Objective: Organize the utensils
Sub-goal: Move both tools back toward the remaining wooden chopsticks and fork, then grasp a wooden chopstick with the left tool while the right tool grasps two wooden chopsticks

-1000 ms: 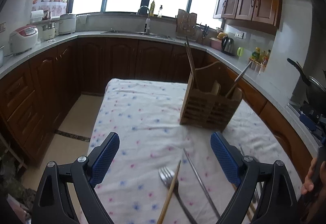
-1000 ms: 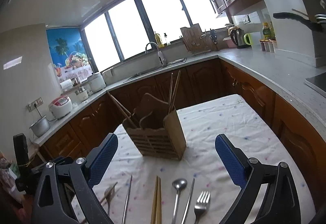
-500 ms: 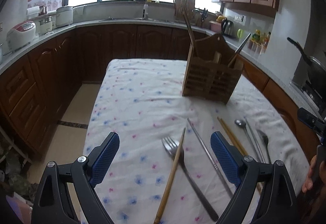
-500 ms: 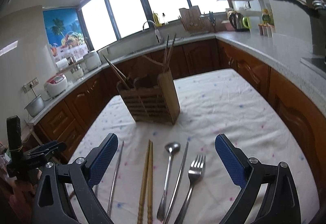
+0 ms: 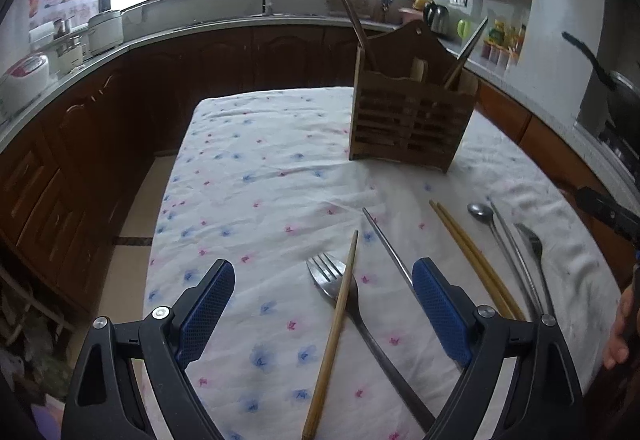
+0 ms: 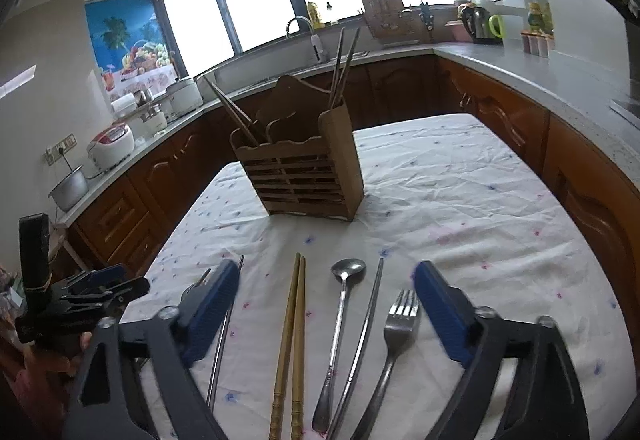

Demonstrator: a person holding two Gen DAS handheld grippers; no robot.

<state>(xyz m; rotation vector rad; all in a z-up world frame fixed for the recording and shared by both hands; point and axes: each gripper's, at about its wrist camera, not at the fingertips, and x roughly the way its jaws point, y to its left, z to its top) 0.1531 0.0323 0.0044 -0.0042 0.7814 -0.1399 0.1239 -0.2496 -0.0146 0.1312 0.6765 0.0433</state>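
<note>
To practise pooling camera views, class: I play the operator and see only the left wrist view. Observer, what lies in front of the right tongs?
Observer: The right tongs frame a wooden chopstick pair, a spoon, a metal chopstick and a fork, all flat on the cloth.
Operator: Are they gripping any of those?
Observer: No. The jaws are closing, but the pads touch nothing.
Operator: I see one stick at the holder's right end. Is it alone?
Observer: No. Two thin sticks stand together there in the wooden holder.
</note>
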